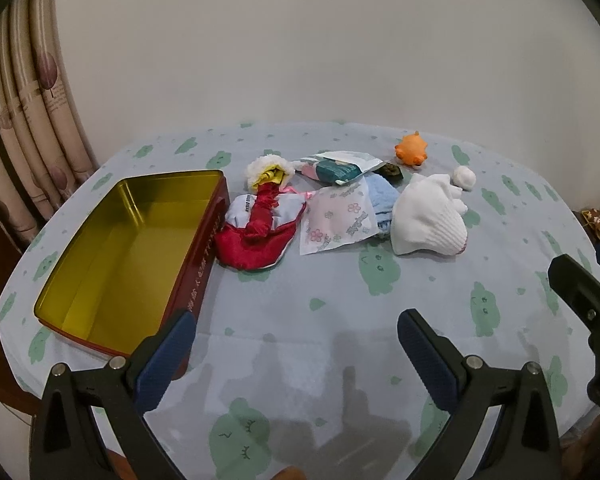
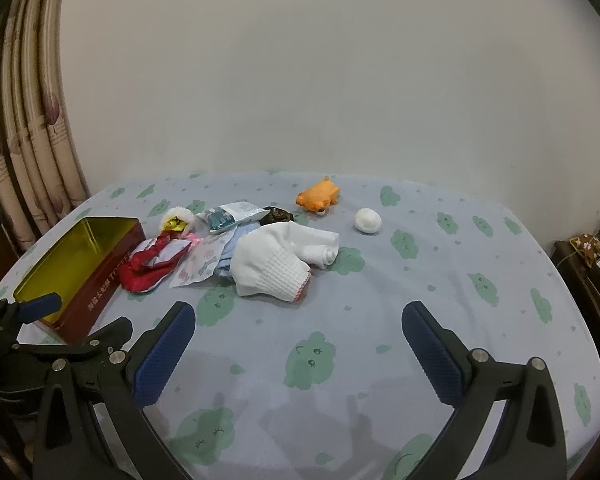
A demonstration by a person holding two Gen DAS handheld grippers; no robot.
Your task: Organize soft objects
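An open red tin [image 1: 196, 276] [image 2: 100, 288] with a gold inside stands empty at the left of the table. Beside it lies a red and white satin pouch [image 1: 256, 236] [image 2: 152, 264], then a flowered plastic packet [image 1: 338, 216] [image 2: 200, 264], a blue cloth [image 1: 382, 196], a white knitted glove [image 1: 428, 216] [image 2: 276, 264], a white ball [image 1: 465, 178] [image 2: 367, 221], an orange plush toy [image 1: 412, 150] [image 2: 318, 197] and a tissue pack [image 1: 336, 168] [image 2: 230, 216]. My left gripper [image 1: 296, 344] and right gripper [image 2: 298, 336] hover open near the front edge, both empty.
A pale blue cloth with green shapes [image 2: 380, 320] covers the table. Curtains [image 1: 32, 128] hang at the left, a plain wall stands behind. A dark shelf with clutter [image 2: 592, 264] is at the right. The right gripper's finger [image 1: 580, 292] shows at the left wrist view's right edge.
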